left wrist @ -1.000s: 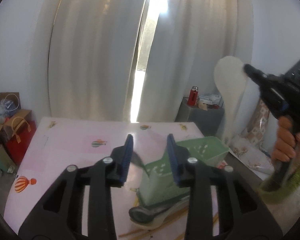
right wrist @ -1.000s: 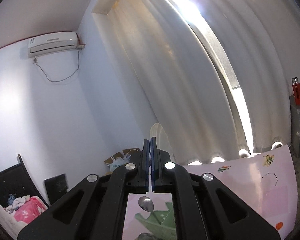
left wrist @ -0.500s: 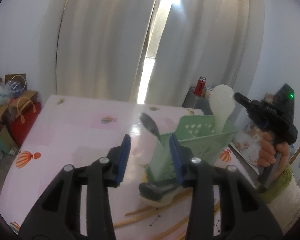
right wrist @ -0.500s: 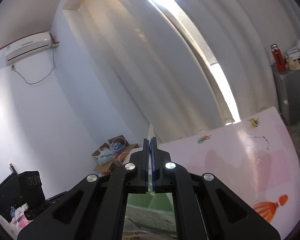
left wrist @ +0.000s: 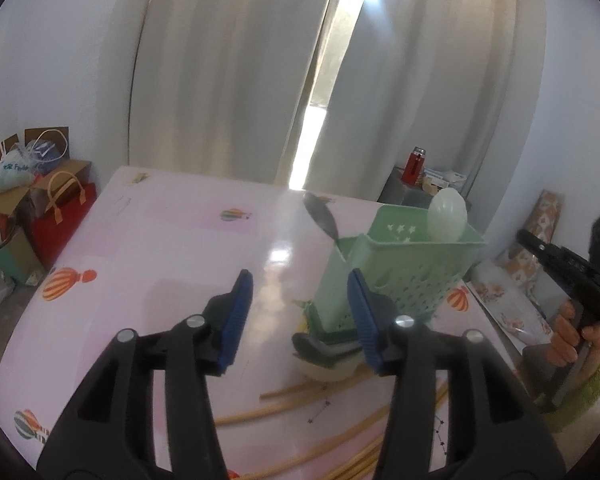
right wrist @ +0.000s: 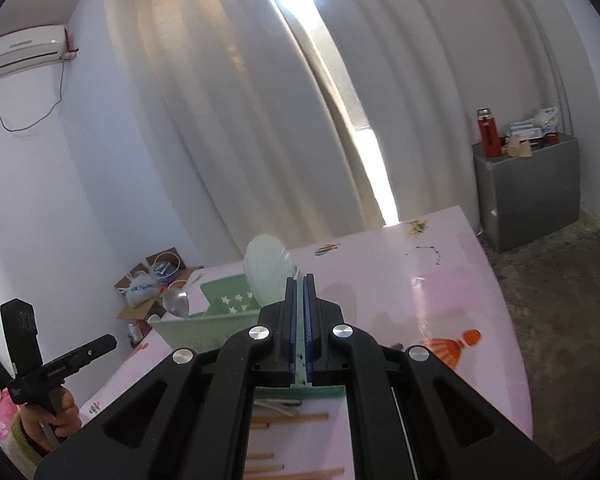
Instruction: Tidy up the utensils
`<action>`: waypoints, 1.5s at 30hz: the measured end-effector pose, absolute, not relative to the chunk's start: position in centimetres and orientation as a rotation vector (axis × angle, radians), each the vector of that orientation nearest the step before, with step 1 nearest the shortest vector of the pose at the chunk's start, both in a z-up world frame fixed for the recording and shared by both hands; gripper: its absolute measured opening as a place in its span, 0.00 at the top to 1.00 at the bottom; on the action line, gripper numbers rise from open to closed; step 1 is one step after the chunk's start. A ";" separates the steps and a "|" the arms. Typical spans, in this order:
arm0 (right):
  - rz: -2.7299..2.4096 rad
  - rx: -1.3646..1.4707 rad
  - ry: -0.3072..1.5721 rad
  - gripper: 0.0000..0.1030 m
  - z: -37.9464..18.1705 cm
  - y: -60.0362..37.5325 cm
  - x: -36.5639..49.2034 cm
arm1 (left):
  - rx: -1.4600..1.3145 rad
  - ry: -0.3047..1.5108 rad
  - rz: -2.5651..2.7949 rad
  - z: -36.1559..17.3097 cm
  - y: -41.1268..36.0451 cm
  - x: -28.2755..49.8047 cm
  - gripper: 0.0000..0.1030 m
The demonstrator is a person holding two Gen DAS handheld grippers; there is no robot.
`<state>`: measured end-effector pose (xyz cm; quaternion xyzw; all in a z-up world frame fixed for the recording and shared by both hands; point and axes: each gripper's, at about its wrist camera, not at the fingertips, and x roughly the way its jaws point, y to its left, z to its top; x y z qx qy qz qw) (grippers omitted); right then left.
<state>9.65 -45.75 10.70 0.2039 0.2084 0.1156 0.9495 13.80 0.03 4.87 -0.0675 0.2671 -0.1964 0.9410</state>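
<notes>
Two grippers: left gripper (left wrist: 298, 312) opening, empty — green caddy (left wrist: 400, 276) just beyond; right gripper (right wrist: 299, 312) closed, behind caddy.

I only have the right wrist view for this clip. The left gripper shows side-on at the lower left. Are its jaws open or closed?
Observer: Open. The left gripper has just been opening its jaws, and nothing is between the blue pads.
Operator: What lies at the foot of the green basket? That spot is hidden in my view.
Observer: A grey utensil lies on the table, right against the base of the green basket.
</notes>
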 end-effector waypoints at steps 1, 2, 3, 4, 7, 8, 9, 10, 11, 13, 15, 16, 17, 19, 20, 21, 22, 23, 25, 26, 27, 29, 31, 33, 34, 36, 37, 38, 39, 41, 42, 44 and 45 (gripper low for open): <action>0.230 0.416 0.424 0.96 10.5 -46.0 9.4 | -0.139 0.547 -0.396 4.8 0.1 13.7 0.55; 0.220 0.417 0.427 0.96 10.4 -46.0 8.7 | -0.141 0.549 -0.392 4.7 0.2 13.5 0.54; 0.215 0.418 0.432 0.96 10.3 -46.1 8.4 | -0.142 0.552 -0.389 4.6 0.3 13.4 0.54; 0.208 0.420 0.440 0.96 10.2 -46.1 8.2 | -0.143 0.554 -0.386 4.6 0.3 13.2 0.54; 0.204 0.423 0.465 0.96 9.6 -46.2 7.5 | -0.150 0.565 -0.372 4.3 0.6 12.8 0.54; 0.207 0.420 0.482 0.96 9.4 -46.0 7.2 | -0.153 0.568 -0.368 4.2 0.7 12.7 0.54; 0.212 0.417 0.499 0.96 9.2 -45.8 6.9 | -0.159 0.574 -0.362 4.0 0.8 12.6 0.53; 0.219 0.411 0.524 0.93 8.9 -45.5 6.6 | -0.165 0.580 -0.358 3.9 0.9 12.5 0.53; 0.223 0.408 0.538 0.83 8.8 -45.3 6.5 | -0.169 0.584 -0.355 3.7 1.0 12.4 0.53; 0.231 0.389 0.568 0.69 8.5 -44.6 6.2 | -0.176 0.593 -0.352 3.4 1.0 12.3 0.53; 0.236 0.350 0.586 0.67 8.3 -43.7 5.8 | -0.177 0.600 -0.349 3.1 1.0 12.1 0.53; 0.238 0.332 0.594 0.67 8.3 -43.2 5.7 | -0.180 0.605 -0.349 2.9 1.0 12.1 0.52; 0.239 0.312 0.600 0.65 8.3 -42.8 5.6 | -0.185 0.611 -0.350 2.7 1.0 12.1 0.52; 0.241 0.288 0.609 0.64 8.3 -42.1 5.5 | -0.199 0.624 -0.351 2.3 1.1 12.1 0.51; 0.246 0.277 0.614 0.63 8.2 -41.7 5.5 | -0.207 0.631 -0.354 2.1 1.1 12.2 0.51; 0.251 0.268 0.619 0.63 8.2 -41.3 5.4 | -0.221 0.643 -0.362 1.8 1.0 12.3 0.51; 0.254 0.258 0.624 0.63 8.1 -40.9 5.4 | -0.231 0.652 -0.370 1.6 0.9 12.4 0.51; 0.259 0.241 0.632 0.62 8.1 -40.4 5.4 | -0.239 0.659 -0.377 1.4 0.9 12.5 0.50; 0.265 0.223 0.641 0.62 7.9 -39.6 5.4 | -0.266 0.681 -0.395 0.8 0.8 13.2 0.51; 0.272 0.213 0.648 0.62 7.8 -39.1 5.3 | -0.279 0.691 -0.404 0.5 0.7 13.6 0.51; 0.282 0.202 0.654 0.62 7.7 -38.6 5.3 | -0.296 0.706 -0.419 0.2 0.7 14.2 0.51; 0.299 0.192 0.662 0.62 7.5 -37.9 5.3 | -0.323 0.731 -0.443 -0.2 0.7 15.3 0.52; 0.313 0.182 0.672 0.62 7.3 -37.2 5.2 | -0.345 0.772 -0.479 -0.8 0.4 16.8 0.53; 0.325 0.169 0.684 0.62 7.0 -36.6 5.3 | -0.360 0.823 -0.491 -1.4 0.3 18.7 0.56; 0.327 0.164 0.686 0.62 6.9 -36.4 5.3 | -0.364 0.838 -0.495 -1.7 0.2 19.2 0.58; 0.334 0.154 0.692 0.62 6.8 -36.0 5.4 | -0.376 0.872 -0.503 -2.2 0.2 20.2 0.60; 0.335 0.153 0.694 0.62 6.8 -35.9 5.4 | -0.380 0.881 -0.502 -2.3 0.2 20.5 0.61; 0.336 0.153 0.695 0.62 6.7 -35.9 5.5 | -0.383 0.888 -0.504 -2.4 0.2 20.6 0.61; 0.338 0.155 0.697 0.62 6.7 -35.9 5.5 | -0.386 0.897 -0.506 -2.6 0.2 20.7 0.62; 0.342 0.162 0.700 0.62 6.5 -35.9 5.7 | -0.392 0.912 -0.510 -2.9 0.2 20.5 0.62; 0.345 0.165 0.703 0.62 6.4 -36.0 5.7 | -0.398 0.924 -0.512 -3.0 0.2 20.3 0.62; 0.346 0.168 0.711 0.62 6.2 -36.0 5.9 | -0.407 0.948 -0.516 -3.5 0.0 20.3 0.63; 0.347 0.168 0.715 0.62 6.1 -36.0 6.0 | -0.409 0.965 -0.517 -3.7 -0.1 20.2 0.64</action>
